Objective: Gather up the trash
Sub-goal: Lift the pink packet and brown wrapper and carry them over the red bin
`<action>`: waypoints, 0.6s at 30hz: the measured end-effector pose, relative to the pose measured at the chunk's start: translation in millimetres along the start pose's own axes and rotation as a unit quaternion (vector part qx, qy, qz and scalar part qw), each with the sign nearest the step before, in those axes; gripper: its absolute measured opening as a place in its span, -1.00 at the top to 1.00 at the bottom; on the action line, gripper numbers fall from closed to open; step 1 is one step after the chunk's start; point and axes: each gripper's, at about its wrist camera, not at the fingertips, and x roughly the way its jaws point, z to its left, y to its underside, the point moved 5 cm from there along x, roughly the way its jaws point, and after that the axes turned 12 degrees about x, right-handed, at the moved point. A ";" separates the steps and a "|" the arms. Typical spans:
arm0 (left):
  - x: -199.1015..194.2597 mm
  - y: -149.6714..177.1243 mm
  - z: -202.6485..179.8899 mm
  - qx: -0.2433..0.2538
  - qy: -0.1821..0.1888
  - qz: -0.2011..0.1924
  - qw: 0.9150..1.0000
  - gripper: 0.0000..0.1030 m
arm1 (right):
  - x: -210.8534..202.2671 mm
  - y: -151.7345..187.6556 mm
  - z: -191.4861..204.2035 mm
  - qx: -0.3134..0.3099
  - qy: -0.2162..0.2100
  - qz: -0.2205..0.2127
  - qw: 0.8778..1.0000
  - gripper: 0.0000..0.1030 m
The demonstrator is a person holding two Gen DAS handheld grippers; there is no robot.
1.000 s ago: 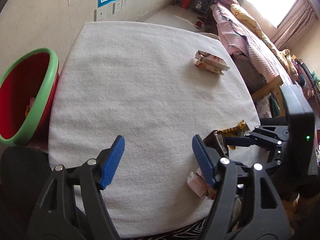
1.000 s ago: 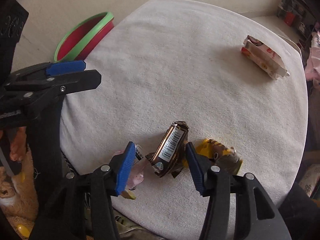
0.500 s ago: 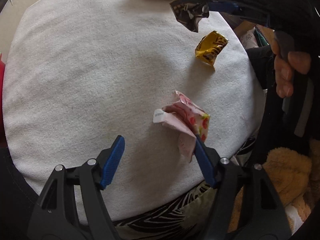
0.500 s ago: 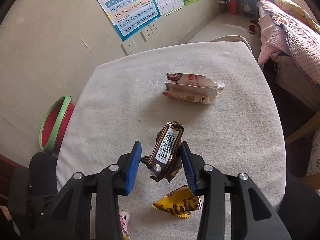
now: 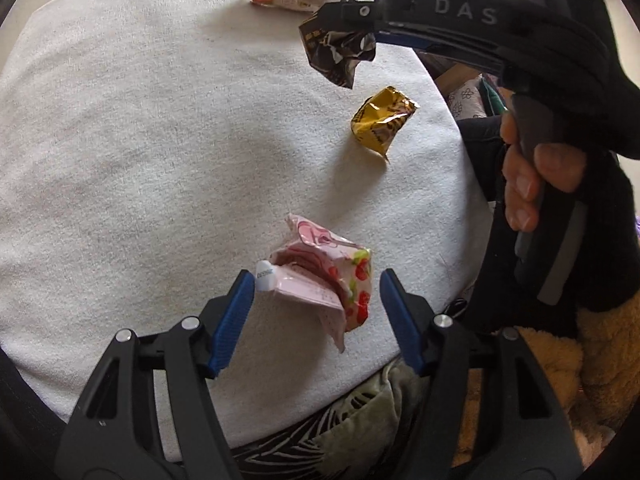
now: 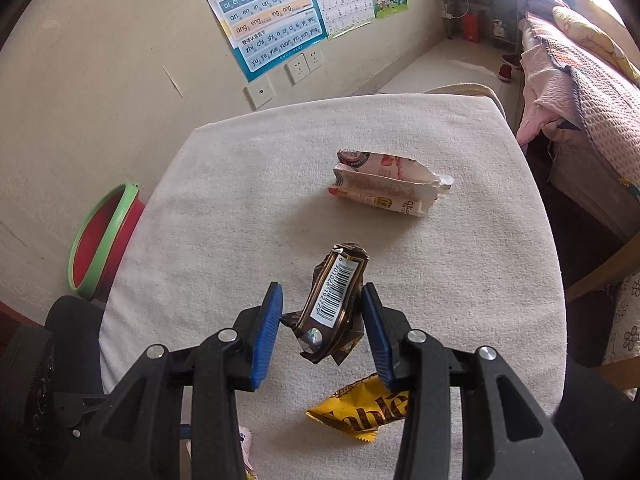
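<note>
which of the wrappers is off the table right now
The brown wrapper, pinched in the right tongs above the cloth. The pink, yellow and white ones all lie on the table.

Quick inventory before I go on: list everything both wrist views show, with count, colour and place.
Brown wrapper: 1, dark brown with barcode, lifted in right gripper.
Pink wrapper: 1, pink with strawberries, near table edge between left jaws.
Yellow wrapper: 1, yellow, lying on table.
White packet: 1, white and pink, far side of table.
Table cloth: 1, off-white.
Basin: 1, red, green rim, beside table.
Posters: several, wall.
Bed: 1, pink covers.
Left gripper: closing around pink wrapper.
Right gripper: holding brown wrapper.
Hand: 1, on right gripper's handle.
</note>
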 end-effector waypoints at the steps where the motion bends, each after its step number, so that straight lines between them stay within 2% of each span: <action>1: 6.3 -0.9 0.6 -0.002 -0.004 0.010 1.000 -0.21 | 0.3 0.2 0.2 -0.001 0.000 0.000 1.000 0.23; 3: 14.0 -3.3 -1.3 0.003 -0.010 0.016 1.000 -0.21 | -0.3 0.4 0.5 -0.002 0.000 -0.001 1.000 0.23; 4: 14.5 -5.0 -4.9 0.013 -0.010 0.015 1.000 -0.03 | -0.8 0.2 0.1 0.000 -0.001 -0.002 1.000 0.23; 6: 14.6 -6.4 -7.8 0.022 -0.009 0.012 1.000 0.00 | -1.8 -0.7 -0.4 0.003 -0.003 -0.005 1.000 0.23; 8: 6.2 -8.6 -2.7 0.014 -0.013 -0.009 1.000 0.04 | -3.0 -0.9 -0.7 0.005 -0.004 -0.008 1.000 0.23; 10: -11.4 -13.7 12.6 -0.002 -0.039 -0.045 0.998 0.04 | -3.5 -0.9 -0.7 0.005 -0.005 -0.009 1.000 0.23; 14: -54.7 -30.3 50.7 -0.027 -0.130 -0.114 0.985 0.04 | -3.3 -0.5 3.1 -0.002 -0.007 -0.011 1.000 0.23; 18: -105.3 -49.6 77.3 -0.057 -0.191 -0.188 0.962 0.03 | -5.7 0.1 8.3 -0.009 -0.007 -0.016 1.000 0.23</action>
